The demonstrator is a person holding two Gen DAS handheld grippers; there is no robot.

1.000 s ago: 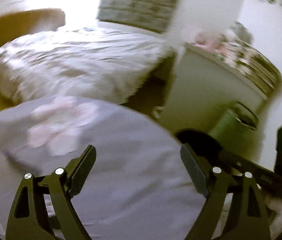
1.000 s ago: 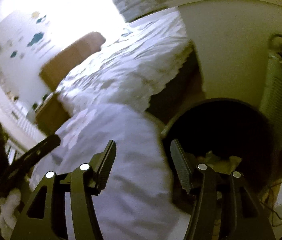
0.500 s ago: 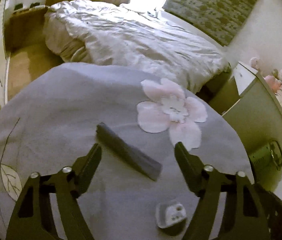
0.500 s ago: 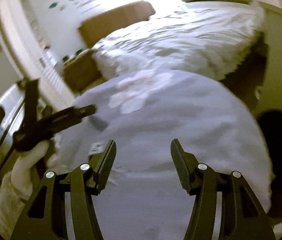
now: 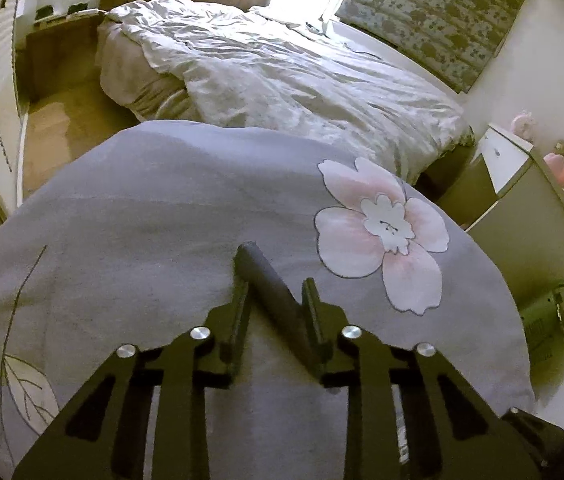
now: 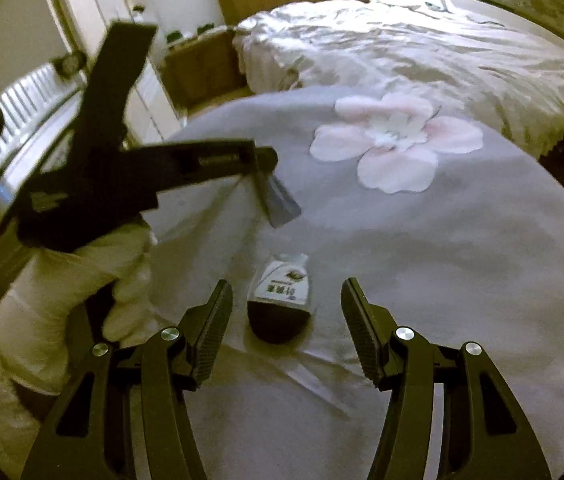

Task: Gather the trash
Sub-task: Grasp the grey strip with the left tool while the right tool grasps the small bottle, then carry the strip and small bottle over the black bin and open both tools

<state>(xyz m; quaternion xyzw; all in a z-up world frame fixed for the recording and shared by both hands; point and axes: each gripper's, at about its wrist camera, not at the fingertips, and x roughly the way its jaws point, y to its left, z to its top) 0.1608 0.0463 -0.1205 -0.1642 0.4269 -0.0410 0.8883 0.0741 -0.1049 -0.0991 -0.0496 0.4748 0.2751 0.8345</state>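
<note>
Landmark: pink flower print (image 5: pixel 382 232) on the round grey cloth (image 5: pixel 142 220) over the desk, with the unmade bed (image 5: pixel 282 68) beyond it.

Dark grey wrapper stick (image 5: pixel 270 288) lies on the cloth just beside the flower, on the side facing the person. Its long axis runs diagonally, far end pointing away past the flower, and it crosses the gap of the left gripper (image 5: pixel 274 300).

Small dark packet with white label (image 6: pixel 280 304) lies further from the flower, towards the person, dead ahead of the right gripper (image 6: pixel 286 312) and closer to it than to the left.

Left fingers are closing around the stick, which sits between them; firm contact both sides can't be confirmed. Right fingers are spread wide, holding nothing, packet not yet between them.
</note>
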